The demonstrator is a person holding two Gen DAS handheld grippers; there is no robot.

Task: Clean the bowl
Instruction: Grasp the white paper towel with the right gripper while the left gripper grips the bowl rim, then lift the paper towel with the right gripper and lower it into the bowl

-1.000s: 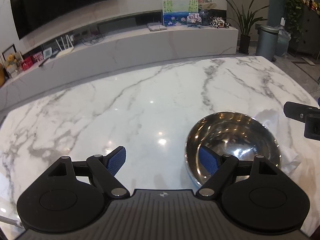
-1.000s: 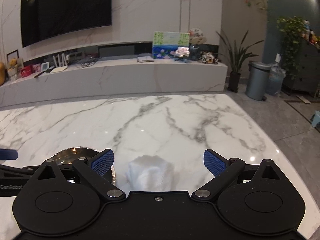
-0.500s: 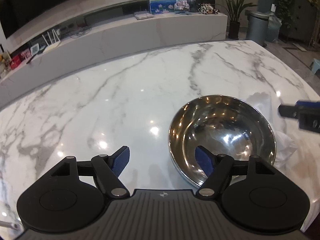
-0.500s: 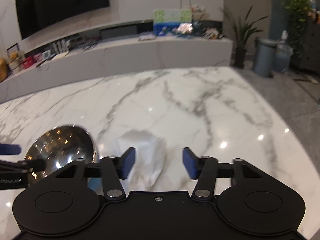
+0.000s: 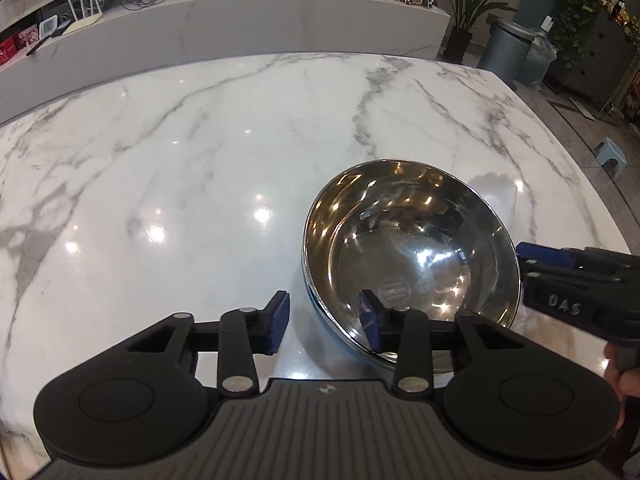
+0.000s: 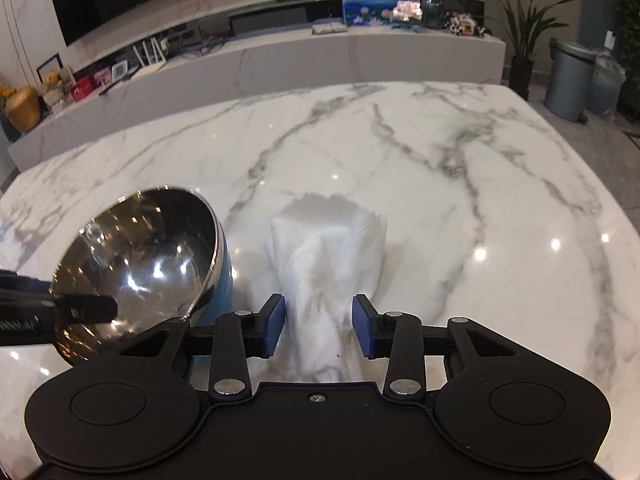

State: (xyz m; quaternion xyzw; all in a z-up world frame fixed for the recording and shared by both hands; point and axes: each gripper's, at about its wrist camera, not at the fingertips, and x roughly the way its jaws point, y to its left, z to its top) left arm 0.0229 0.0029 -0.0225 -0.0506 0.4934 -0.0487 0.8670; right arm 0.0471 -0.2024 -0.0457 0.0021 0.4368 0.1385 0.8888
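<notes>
Left wrist view shows the big marble table [image 5: 200,152] first. It is white and shiny with grey lines, and it holds everything for this job.

Next in size is the metal bowl [image 5: 412,256]. It sits on the table, on the right side of this view, close to the near edge. It is silver inside and blue outside. It looks tipped up a little, with the open side facing the person, maybe so the inside is easy to reach.

The left gripper [image 5: 322,322] has its two blue pads set apart, not squeezed yet. One pad is outside the bowl's near rim and the other is over the inside. So the rim sits between them. I think this hand is there to pinch the rim and keep the bowl from sliding.

In the right wrist view, a white paper towel [image 6: 326,256] lies crumpled on the table just beside the bowl [image 6: 140,264]. It is the wiper, so it waits close by.

The right gripper [image 6: 318,330] has its pads on both sides of the towel's near end. A gap shows by each pad, so the claw looks loose, not clenched. I think it is about to close on the towel and then wipe the bowl.
</notes>
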